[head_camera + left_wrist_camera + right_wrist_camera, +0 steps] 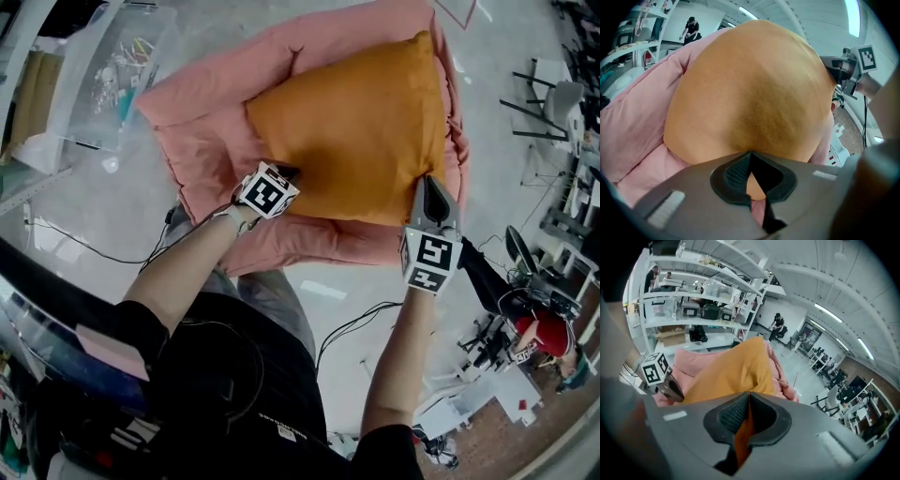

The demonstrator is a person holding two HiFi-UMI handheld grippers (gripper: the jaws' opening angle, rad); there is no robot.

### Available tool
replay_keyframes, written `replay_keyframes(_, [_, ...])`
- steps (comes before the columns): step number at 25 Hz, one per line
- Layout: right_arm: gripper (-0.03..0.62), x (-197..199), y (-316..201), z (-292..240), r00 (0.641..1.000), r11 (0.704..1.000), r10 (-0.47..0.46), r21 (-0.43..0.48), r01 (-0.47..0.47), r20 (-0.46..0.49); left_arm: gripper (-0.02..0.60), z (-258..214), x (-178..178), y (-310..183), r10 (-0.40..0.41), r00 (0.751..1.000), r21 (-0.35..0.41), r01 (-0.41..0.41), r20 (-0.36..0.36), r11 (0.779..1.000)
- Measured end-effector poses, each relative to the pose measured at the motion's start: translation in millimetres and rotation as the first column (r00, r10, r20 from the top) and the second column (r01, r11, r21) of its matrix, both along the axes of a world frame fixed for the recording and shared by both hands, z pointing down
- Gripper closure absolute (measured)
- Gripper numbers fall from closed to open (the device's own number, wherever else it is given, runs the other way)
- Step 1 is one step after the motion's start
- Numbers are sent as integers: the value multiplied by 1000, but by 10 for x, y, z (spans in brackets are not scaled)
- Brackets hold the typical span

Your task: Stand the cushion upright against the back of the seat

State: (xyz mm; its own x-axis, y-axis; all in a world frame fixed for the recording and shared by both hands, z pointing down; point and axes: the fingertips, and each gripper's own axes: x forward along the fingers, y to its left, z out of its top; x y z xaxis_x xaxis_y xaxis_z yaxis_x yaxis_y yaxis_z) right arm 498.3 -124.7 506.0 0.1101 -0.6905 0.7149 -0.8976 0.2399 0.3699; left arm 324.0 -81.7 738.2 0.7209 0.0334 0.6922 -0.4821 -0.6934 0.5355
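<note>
An orange cushion (356, 131) lies tilted on a pink padded seat (202, 141) on the floor, its far edge resting on the seat's raised back. My left gripper (287, 173) is shut on the cushion's near-left edge; in the left gripper view the cushion (750, 93) bulges right above the closed jaw tips (750, 153), with orange fabric in the gap. My right gripper (427, 184) is shut on the near-right corner, and orange fabric (740, 427) runs between its jaws (749, 393). The cushion (736, 366) rises ahead of it.
A clear plastic bag (112, 66) of small items lies on the floor at the far left. Cables (94, 251) trail near the seat. Chairs and stands (553, 103) and gear (525, 319) crowd the right. Shelving (693, 301) stands behind the seat, with people (778, 324) beyond.
</note>
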Motion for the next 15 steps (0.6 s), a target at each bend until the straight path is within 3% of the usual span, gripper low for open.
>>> replay_keyframes(5, [580, 101, -6, 222, 998, 998, 56, -11, -56, 28, 566, 23, -29, 13, 30, 999, -18, -29, 18, 999])
replay_keyframes(15, [582, 143, -72, 402, 996, 998, 68, 5, -68, -52, 566, 70, -137, 58, 43, 998, -41, -42, 40, 998])
